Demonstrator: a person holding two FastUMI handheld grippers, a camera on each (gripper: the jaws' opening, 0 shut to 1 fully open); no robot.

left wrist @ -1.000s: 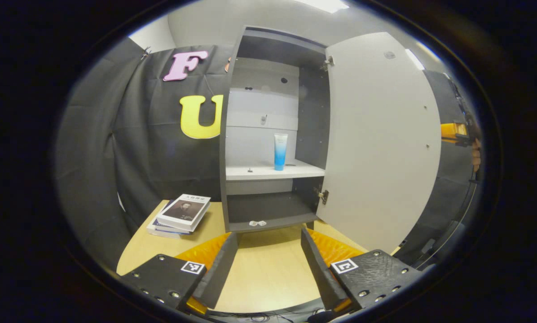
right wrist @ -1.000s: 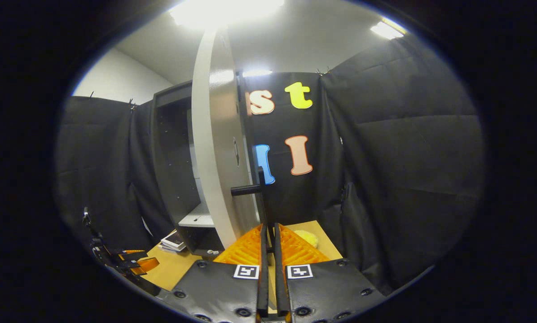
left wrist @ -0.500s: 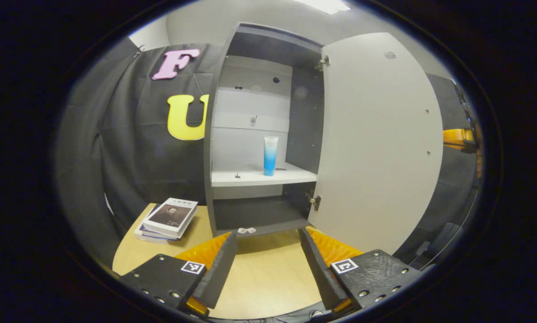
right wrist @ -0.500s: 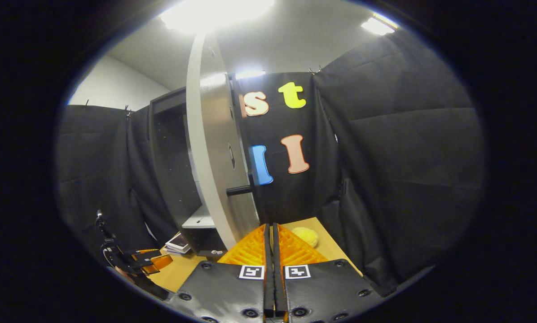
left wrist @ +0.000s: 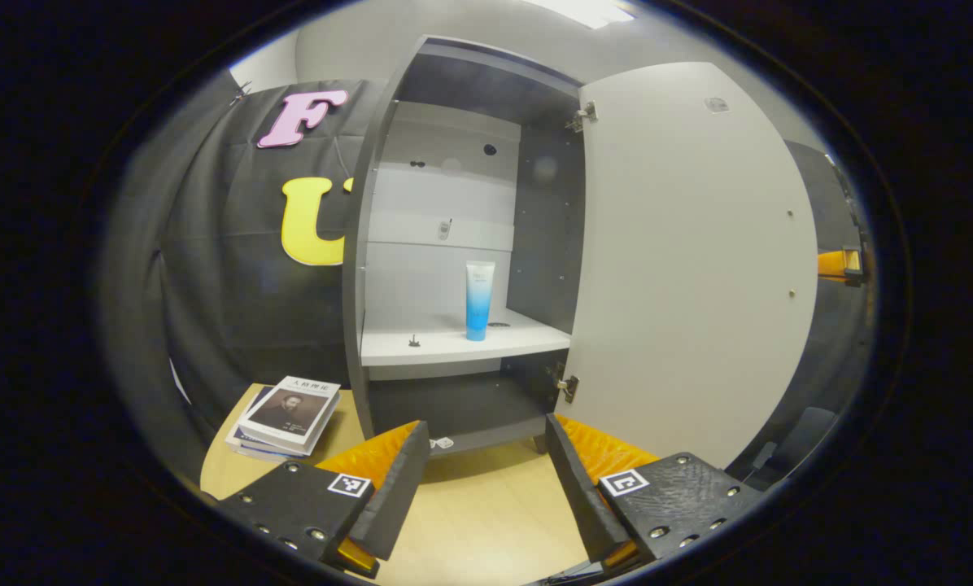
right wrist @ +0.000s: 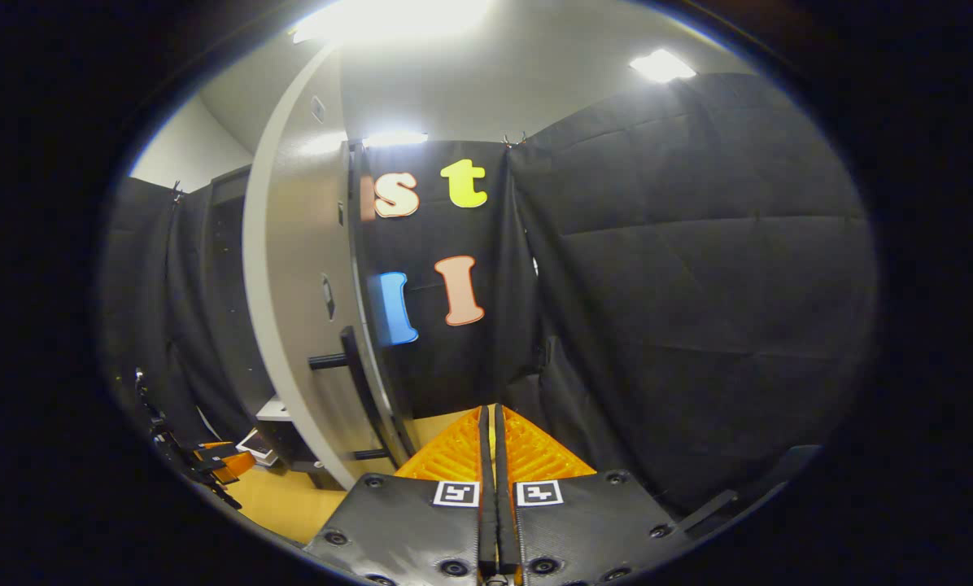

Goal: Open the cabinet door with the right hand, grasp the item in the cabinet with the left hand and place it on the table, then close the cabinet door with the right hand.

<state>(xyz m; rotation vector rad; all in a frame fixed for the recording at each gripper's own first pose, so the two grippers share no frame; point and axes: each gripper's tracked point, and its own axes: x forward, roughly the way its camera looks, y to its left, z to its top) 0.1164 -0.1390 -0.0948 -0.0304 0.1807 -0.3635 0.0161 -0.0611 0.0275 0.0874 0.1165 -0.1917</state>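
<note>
The grey cabinet (left wrist: 356, 268) stands open, its pale door (left wrist: 690, 260) swung out to the right. A white and blue tube (left wrist: 478, 299) stands upright on the white shelf (left wrist: 454, 346) inside. My left gripper (left wrist: 482, 448) is open, low over the wooden table (left wrist: 486, 521) in front of the cabinet, well short of the tube. In the right gripper view the door (right wrist: 291, 309) is seen edge-on with its dark bar handle (right wrist: 356, 382). My right gripper (right wrist: 490, 423) is shut on nothing, to the right of the handle and apart from it.
A stack of books (left wrist: 287, 411) lies on the table left of the cabinet. Small white bits (left wrist: 444, 443) sit at the cabinet's bottom edge. Black cloth walls close in the booth. The left gripper (right wrist: 210, 468) shows far off at lower left in the right gripper view.
My right gripper let go of the door handle and drew back to the right. The door swung further open. My left gripper moved closer to the cabinet.
</note>
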